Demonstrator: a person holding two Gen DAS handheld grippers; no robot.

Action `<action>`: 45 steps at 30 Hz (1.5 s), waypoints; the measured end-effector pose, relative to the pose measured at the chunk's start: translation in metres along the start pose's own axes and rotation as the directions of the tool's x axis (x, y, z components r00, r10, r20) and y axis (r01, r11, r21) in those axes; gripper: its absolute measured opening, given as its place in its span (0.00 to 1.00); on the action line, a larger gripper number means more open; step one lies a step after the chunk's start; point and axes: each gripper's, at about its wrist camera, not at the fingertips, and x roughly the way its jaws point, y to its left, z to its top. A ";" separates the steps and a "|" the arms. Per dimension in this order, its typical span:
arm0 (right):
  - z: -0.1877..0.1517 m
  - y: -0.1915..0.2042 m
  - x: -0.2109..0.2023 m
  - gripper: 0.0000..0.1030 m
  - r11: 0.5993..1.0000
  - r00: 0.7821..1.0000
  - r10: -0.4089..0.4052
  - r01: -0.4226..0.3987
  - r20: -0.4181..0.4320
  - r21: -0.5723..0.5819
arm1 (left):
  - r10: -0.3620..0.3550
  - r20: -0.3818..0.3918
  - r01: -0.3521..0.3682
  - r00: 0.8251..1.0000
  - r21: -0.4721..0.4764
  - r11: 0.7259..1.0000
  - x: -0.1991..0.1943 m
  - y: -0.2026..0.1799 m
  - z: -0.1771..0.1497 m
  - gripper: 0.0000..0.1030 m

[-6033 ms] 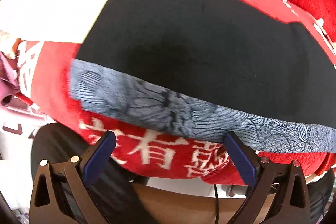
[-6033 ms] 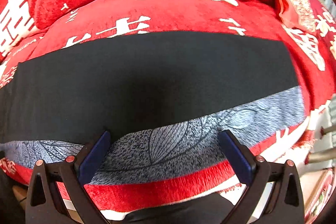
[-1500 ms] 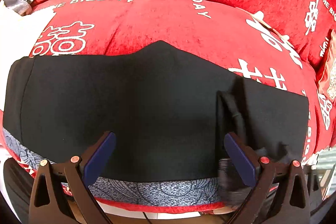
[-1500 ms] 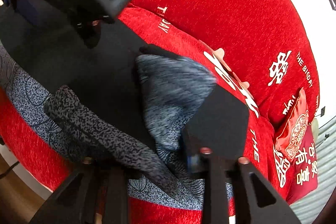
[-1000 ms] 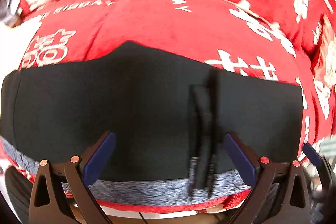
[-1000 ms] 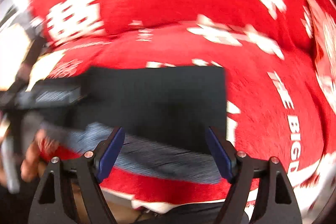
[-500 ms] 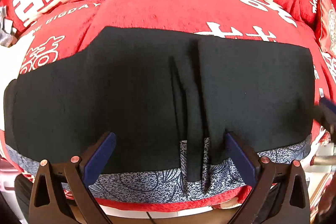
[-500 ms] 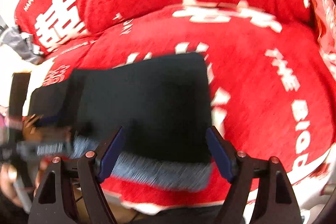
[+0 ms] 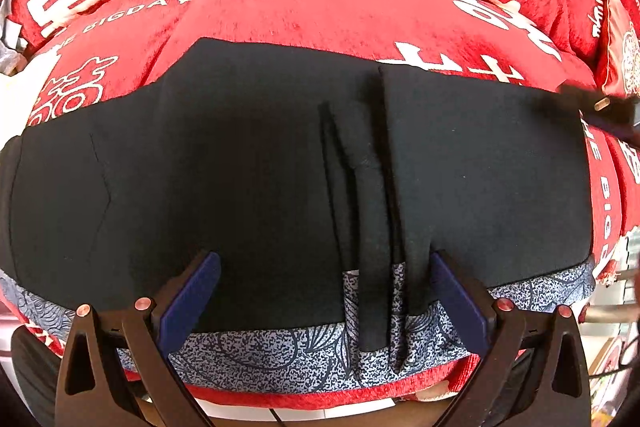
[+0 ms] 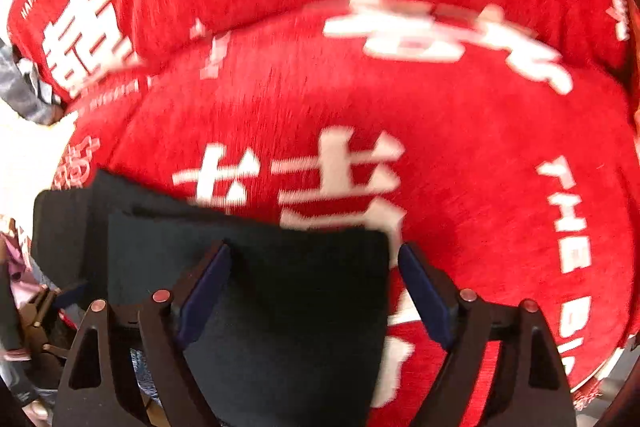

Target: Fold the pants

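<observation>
Both our grippers, left and right, hover jaws apart; the pants ridge mid-cloth could crease the fold.

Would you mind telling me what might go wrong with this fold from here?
The ridges bunched across the pants could get pressed into a crooked fold. The patterned strip lies at the cushion front edge, so a pull might drag the pants off.
</observation>
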 end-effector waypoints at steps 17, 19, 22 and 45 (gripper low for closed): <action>-0.023 0.036 0.010 0.93 0.988 0.994 -0.111 0.112 0.017 -0.102 | -0.028 -0.001 0.028 1.000 0.003 1.000 -0.001 0.005 -0.001 1.00; -0.033 0.044 -0.003 0.93 0.984 0.990 -0.126 0.133 0.060 -0.118 | -0.024 0.003 0.024 1.000 0.003 1.000 -0.001 0.004 -0.001 1.00; -0.054 0.059 -0.009 0.93 0.980 0.990 -0.128 0.135 0.059 -0.148 | -0.032 0.004 0.032 0.999 0.005 0.999 -0.001 0.005 -0.002 1.00; -0.094 0.135 0.004 0.93 0.946 0.970 -0.243 0.242 0.018 -0.217 | 0.083 0.124 -0.075 0.989 -0.071 0.995 -0.055 0.107 -0.017 1.00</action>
